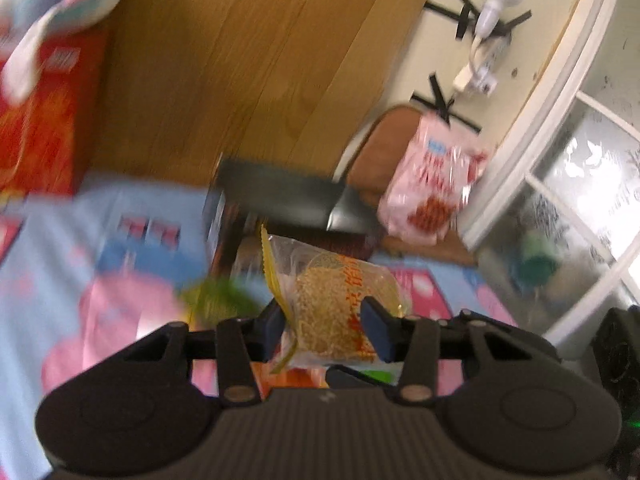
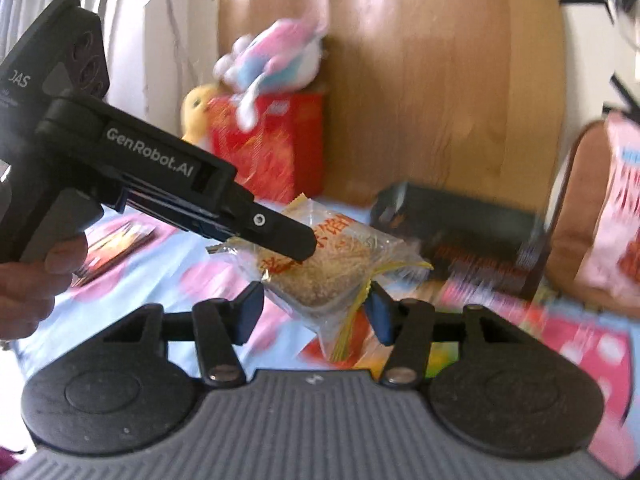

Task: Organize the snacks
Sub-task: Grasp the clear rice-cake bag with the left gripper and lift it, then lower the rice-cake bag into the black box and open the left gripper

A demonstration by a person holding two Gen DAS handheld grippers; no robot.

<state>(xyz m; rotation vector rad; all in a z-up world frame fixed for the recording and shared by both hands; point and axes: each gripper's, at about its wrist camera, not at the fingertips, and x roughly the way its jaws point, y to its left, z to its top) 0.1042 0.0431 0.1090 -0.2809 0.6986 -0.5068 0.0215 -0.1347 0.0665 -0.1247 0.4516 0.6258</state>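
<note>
Left wrist view: 1 clear snack packet (image 1: 340, 304) sits clamped between the left gripper (image 1: 326, 324) pads, above the blue cartoon mat (image 1: 60, 240). 1 black box (image 1: 280, 196) and 1 pink bag (image 1: 428, 184) lie beyond.

Right wrist view: the right gripper (image 2: 316, 312) brackets the same packet; whether its pads press, I cannot tell. 1 red box (image 2: 272, 148) carries 1 plush toy (image 2: 272, 60).

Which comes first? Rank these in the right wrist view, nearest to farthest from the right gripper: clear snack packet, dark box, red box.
1. Clear snack packet: between the right gripper's fingers, also held by the left gripper.
2. Dark box: behind the packet, to the right.
3. Red box: farthest, back left against the wooden board.
</note>
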